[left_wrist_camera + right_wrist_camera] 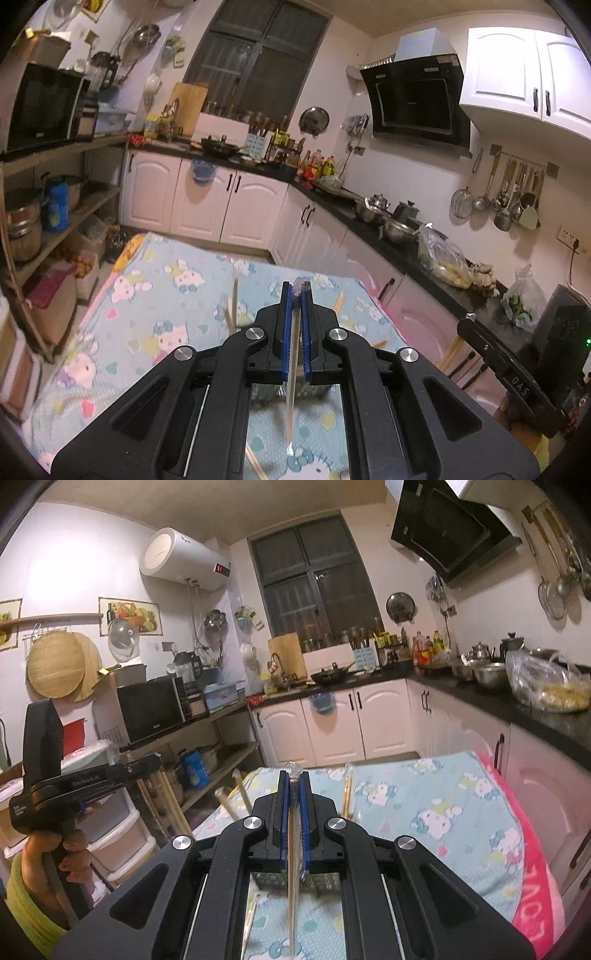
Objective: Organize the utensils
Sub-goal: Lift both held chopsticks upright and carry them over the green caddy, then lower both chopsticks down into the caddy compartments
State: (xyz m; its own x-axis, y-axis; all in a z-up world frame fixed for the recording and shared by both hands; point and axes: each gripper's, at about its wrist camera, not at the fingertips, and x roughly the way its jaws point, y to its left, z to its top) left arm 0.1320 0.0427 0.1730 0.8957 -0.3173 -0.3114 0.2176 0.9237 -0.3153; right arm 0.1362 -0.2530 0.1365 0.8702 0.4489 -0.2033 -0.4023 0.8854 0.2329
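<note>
A wrapped chopstick pair [294, 354] is being gripped by the left hand-held gripper [296, 291]; another [293, 849] is being clamped by the right hand-held gripper [294, 775]; both should be kept upright while being lowered toward the mesh holder [269, 880].

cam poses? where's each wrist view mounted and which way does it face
Left wrist: on the left gripper, facing along its fingers over the Hello Kitty cloth toward the window wall; it is shut on a wrapped chopstick pair.
Right wrist: on the right gripper, same heading, gripping another wrapped pair; the left hand shows at left.
Shared: cloth, window, range hood.
</note>
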